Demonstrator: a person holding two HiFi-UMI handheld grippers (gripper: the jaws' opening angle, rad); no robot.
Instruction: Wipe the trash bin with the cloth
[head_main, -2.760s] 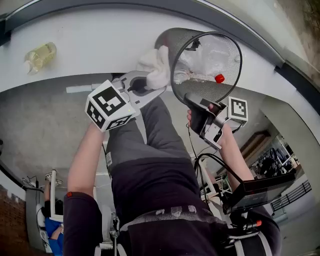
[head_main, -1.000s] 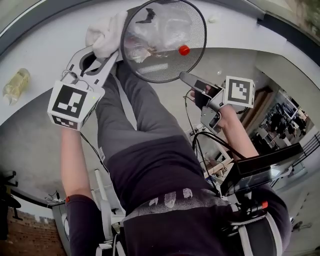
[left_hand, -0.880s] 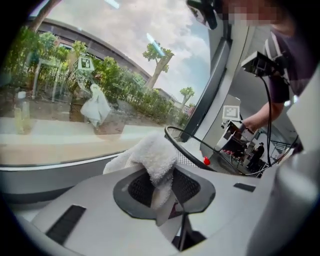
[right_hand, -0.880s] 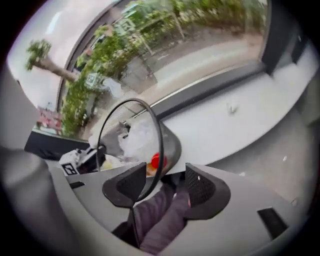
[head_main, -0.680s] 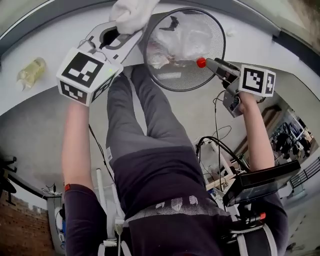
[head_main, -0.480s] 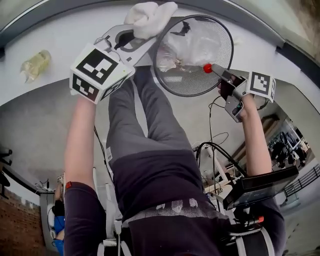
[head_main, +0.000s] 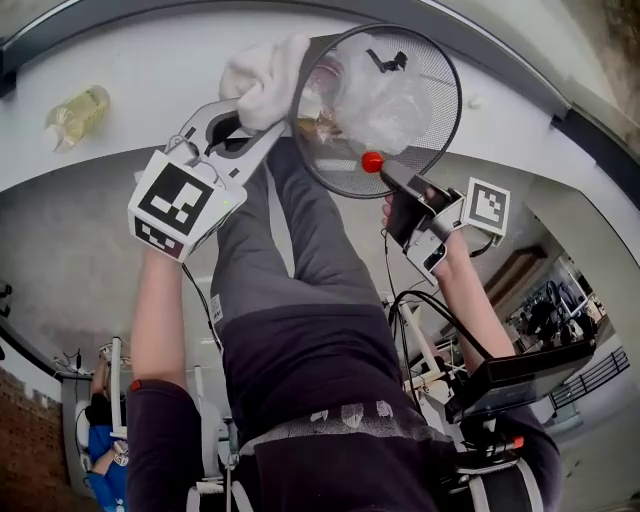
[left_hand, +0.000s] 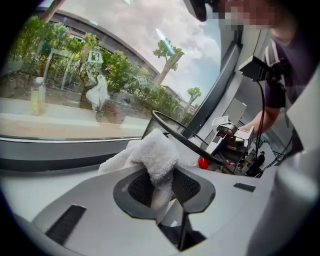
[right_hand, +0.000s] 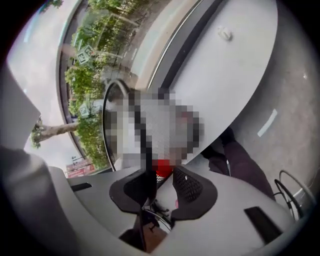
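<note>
My left gripper (left_hand: 161, 186) has its jaws drawn narrow and clamped on the white cloth (left_hand: 150, 156). A thin tail of it runs down between my pads, and the fluffy bulk mushrooms out past the tips toward twelve o'clock. Just beyond that wad, at about one o'clock, the dark rim of the trash bin (left_hand: 184, 142) sweeps across. In the head view the cloth sits against the outside of the mesh wall, at the bin's nine o'clock side.

My right gripper (right_hand: 162, 189) has just been closing and now stands about half shut, with the bin's lower rim between its jaws. In its own view the dark edge of the rim runs along the left pad, mesh shows in the gap, and some light shows beside the other pad. I cannot say the grip is firm. A small red cap (right_hand: 162, 169) sits straight ahead at twelve o'clock, just past the tips.

From above, the bin is tipped with its round mouth facing me. It lies up at eleven o'clock from my right jaws and one o'clock from my left. A crumpled clear plastic bag (head_main: 385, 95) lies inside it. Farther out, at about ten o'clock from the left gripper, a small bottle (head_main: 78, 112) lies on the white table (head_main: 150, 60), well apart from the bin.
</note>
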